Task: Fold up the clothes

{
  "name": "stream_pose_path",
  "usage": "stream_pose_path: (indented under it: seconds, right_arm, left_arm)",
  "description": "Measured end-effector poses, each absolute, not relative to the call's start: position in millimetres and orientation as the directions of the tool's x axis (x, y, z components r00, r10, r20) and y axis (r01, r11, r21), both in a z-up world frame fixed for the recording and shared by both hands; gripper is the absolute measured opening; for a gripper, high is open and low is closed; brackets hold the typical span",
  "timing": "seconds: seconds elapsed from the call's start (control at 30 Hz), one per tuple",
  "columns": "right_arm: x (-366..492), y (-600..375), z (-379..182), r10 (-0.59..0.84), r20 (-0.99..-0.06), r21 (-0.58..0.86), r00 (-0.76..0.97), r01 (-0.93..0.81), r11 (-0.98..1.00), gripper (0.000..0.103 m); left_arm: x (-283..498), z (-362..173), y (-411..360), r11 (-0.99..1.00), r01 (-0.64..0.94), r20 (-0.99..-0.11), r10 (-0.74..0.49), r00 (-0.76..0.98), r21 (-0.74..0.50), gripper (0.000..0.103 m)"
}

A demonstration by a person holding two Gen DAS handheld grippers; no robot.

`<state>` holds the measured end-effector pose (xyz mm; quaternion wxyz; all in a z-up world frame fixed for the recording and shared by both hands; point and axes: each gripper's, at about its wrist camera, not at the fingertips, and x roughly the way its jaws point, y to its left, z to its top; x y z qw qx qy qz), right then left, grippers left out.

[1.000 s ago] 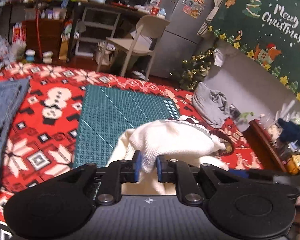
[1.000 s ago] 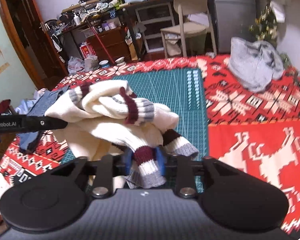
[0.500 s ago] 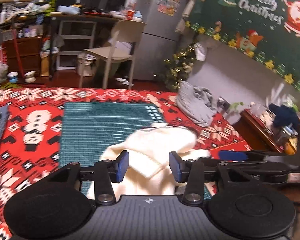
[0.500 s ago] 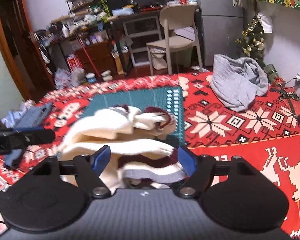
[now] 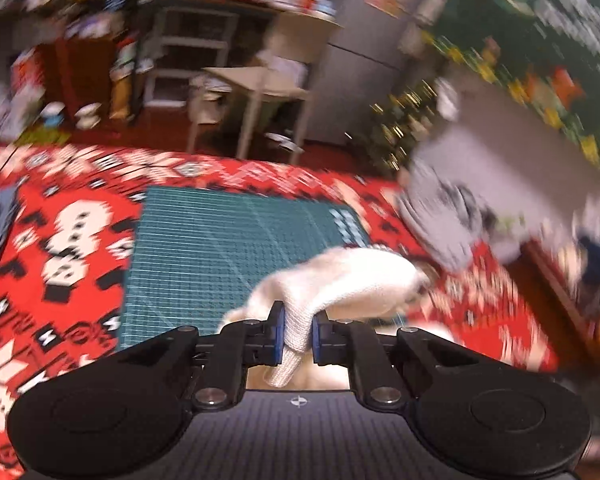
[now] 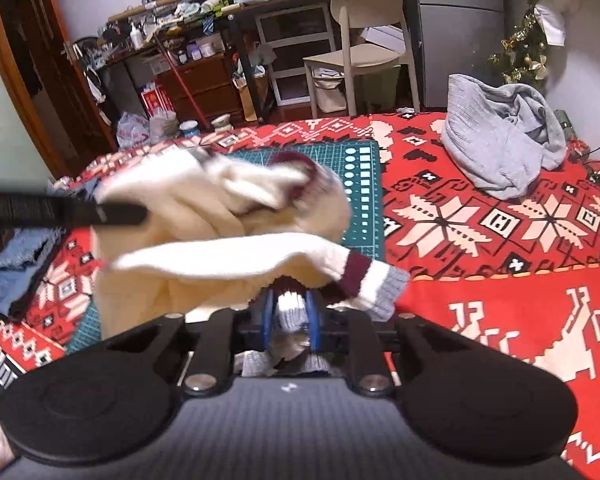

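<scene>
Both claws are closing on a cream sweater (image 6: 204,216): left gripper (image 5: 297,330) and right gripper (image 6: 288,312), bulk toward twelve o'clock.

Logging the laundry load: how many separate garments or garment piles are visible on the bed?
3: the cream sweater over the green mat, a grey garment far right, denim at left; more may be hidden.
</scene>
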<state>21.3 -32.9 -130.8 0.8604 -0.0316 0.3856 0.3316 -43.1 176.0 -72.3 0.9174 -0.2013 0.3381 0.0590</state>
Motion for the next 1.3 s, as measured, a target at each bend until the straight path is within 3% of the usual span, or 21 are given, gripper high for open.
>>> stream_pose_path:
  seconds: [0.23, 0.43, 0.5, 0.57, 0.63, 0.8, 0.97, 1.17, 1.23, 1.3]
  right_arm:
    - [19.5, -44.0, -137.4, 0.522, -0.711, 0.212, 0.470, -0.565, 0.798, 0.015]
    - [15.1, -50.5, -142.5, 0.503, -0.733, 0.214, 0.457, -0.547, 0.809, 0.016]
    - [11.8, -52.4, -139.9, 0.500, -0.734, 0.213, 0.459, -0.543, 0.812, 0.016]
    - [7.6, -53.1, -134.5, 0.498, -0.729, 0.205, 0.470, -0.544, 0.814, 0.018]
    - [4.2, -51.7, -127.4, 0.501, -0.721, 0.200, 0.479, -0.549, 0.812, 0.025]
    - [-5.1, -42.2, -113.4, 0.521, -0.704, 0.194, 0.482, -0.576, 0.794, 0.040]
    - [-19.8, -32.0, -110.1, 0.526, -0.711, 0.184, 0.467, -0.598, 0.780, 0.049]
    - [-41.7, -25.9, -110.3, 0.522, -0.711, 0.140, 0.471, -0.633, 0.762, 0.071]
    - [-45.7, -26.1, -116.2, 0.497, -0.725, 0.121, 0.477, -0.622, 0.774, 0.072]
    - [-48.1, -29.2, -121.9, 0.477, -0.734, 0.117, 0.483, -0.603, 0.789, 0.082]
  left_arm:
    - [-61.8, -79.9, 226.7, 0.843, -0.395, -0.667, 0.058, 0.743, -0.366, 0.012]
    - [-72.9, -103.9, 252.9, 0.779, -0.462, -0.703, 0.040, 0.710, -0.424, 0.013]
    - [-78.7, -107.4, 255.2, 0.767, -0.465, -0.701, 0.028, 0.713, -0.442, 0.016]
    - [-84.0, -106.6, 253.8, 0.769, -0.466, -0.699, 0.036, 0.714, -0.437, 0.028]
    - [-89.3, -105.3, 252.1, 0.772, -0.460, -0.695, 0.033, 0.718, -0.439, 0.035]
    - [-102.9, -99.4, 248.5, 0.777, -0.439, -0.686, 0.014, 0.728, -0.451, 0.041]
    - [-114.6, -92.5, 236.0, 0.805, -0.404, -0.678, 0.003, 0.735, -0.434, 0.050]
    - [-122.0, -89.4, 201.0, 0.872, -0.312, -0.678, -0.032, 0.734, -0.378, 0.053]
    - [-123.9, -89.8, 186.9, 0.886, -0.270, -0.677, -0.064, 0.734, -0.376, 0.054]
    - [-125.3, -89.7, 171.1, 0.902, -0.225, -0.671, -0.089, 0.736, -0.367, 0.059]
